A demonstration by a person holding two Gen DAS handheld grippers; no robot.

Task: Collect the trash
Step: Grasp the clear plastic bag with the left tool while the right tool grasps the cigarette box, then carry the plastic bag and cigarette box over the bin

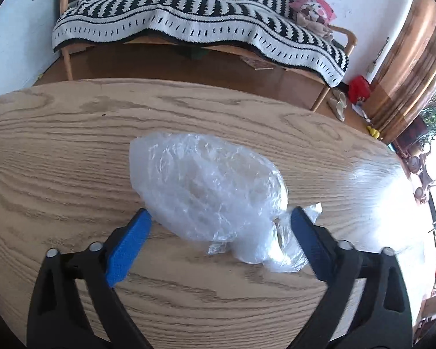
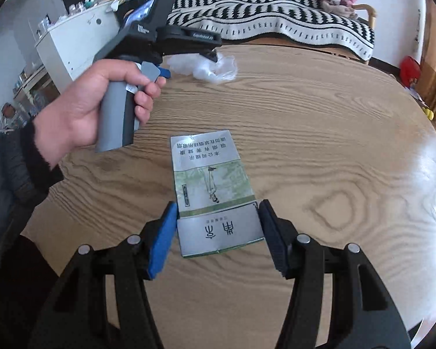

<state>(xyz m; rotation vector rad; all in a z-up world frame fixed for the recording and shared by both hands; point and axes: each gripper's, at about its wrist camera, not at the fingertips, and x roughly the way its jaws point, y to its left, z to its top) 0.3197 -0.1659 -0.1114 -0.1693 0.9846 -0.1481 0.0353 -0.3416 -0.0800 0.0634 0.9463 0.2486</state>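
A crumpled clear plastic bag lies on the wooden table. My left gripper is open, its blue fingers on either side of the bag's near end. A flattened green-and-silver cigarette pack lies on the table in the right wrist view. My right gripper is open, its pads flanking the pack's near end, close to its edges. The left gripper's body, held in a hand, and the bag show at the far side of the table in the right wrist view.
A bench with a black-and-white striped blanket stands beyond the table's far edge, with a pink plush toy on it. A white cabinet stands at the left. Red and yellow items lie on the floor at the right.
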